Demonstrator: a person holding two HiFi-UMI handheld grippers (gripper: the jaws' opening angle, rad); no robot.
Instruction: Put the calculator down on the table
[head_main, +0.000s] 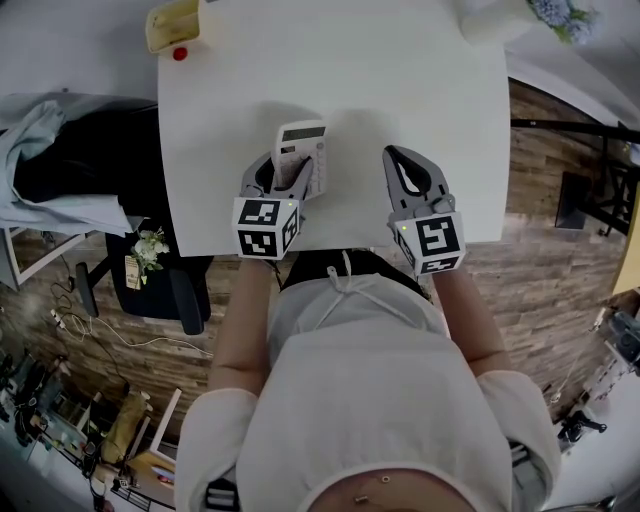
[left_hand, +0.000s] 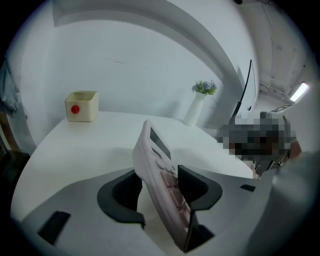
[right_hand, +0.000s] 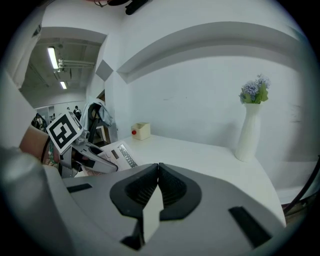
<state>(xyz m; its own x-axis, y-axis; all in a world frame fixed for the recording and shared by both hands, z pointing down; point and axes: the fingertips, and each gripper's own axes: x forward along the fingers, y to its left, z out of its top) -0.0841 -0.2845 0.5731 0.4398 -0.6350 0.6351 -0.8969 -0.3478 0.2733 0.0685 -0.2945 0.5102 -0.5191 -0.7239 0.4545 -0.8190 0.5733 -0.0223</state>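
Note:
A pale pink calculator stands on edge between the jaws of my left gripper, over the near part of the white table. In the left gripper view the calculator tilts, its key side leaning on the right jaw, with a gap at the left jaw. The left gripper is open around it. Whether the calculator's lower edge touches the table is hidden. My right gripper hovers to the right, shut with nothing in it. The calculator also shows in the right gripper view.
A yellow box with a red dot sits at the table's far left corner. A white vase with flowers stands at the far right. A dark chair draped with clothes is left of the table. The table's near edge is at my body.

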